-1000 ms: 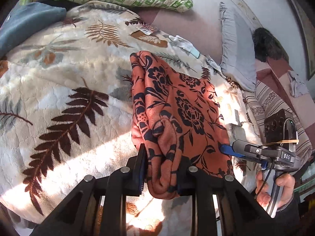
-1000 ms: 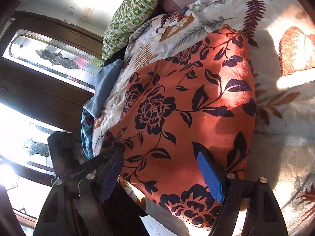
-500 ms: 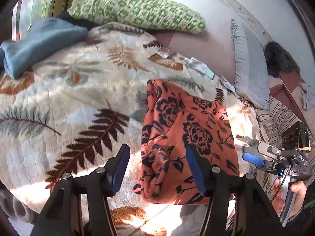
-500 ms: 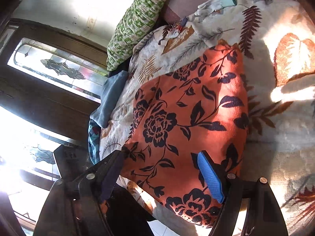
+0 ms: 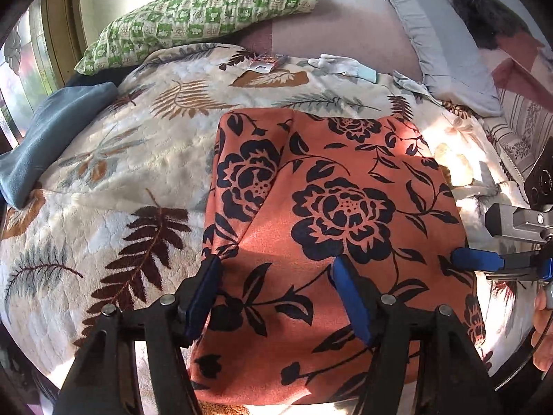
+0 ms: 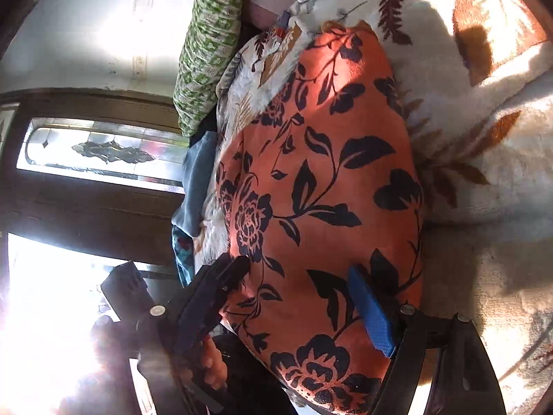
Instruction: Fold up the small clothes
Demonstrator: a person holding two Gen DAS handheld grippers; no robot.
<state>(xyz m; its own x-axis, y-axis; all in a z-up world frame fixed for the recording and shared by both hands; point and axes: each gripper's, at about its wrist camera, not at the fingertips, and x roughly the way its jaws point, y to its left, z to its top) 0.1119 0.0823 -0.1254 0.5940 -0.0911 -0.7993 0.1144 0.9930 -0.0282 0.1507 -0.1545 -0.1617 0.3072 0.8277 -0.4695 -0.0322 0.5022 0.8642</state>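
Note:
An orange garment [image 5: 328,207] with a black flower print lies folded flat on the cream leaf-print blanket [image 5: 121,173]. A flap is folded over along its left side. My left gripper [image 5: 274,266] hovers over the garment's near part. Its jaws are opening, and no cloth is pinched between the blue pads. At the right edge of the left wrist view, a blue pad [image 5: 477,263] of the right gripper sits by the garment's right edge. In the right wrist view the garment [image 6: 311,173] fills the middle. My right gripper [image 6: 297,273] stands open over its near end, gripping nothing.
A green checked pillow [image 5: 200,10] and a grey pillow [image 5: 442,45] lie at the bed's far side. A blue folded cloth [image 5: 52,138] lies at the left, with a white glove [image 5: 342,65] and a small packet [image 5: 264,64] beyond the garment. A stained-glass window [image 6: 103,148] is left of the bed.
My left gripper has let go of the bunched orange cloth and opened. The garment now lies flat and spread out. The right gripper stayed open and shifted a little over the cloth.

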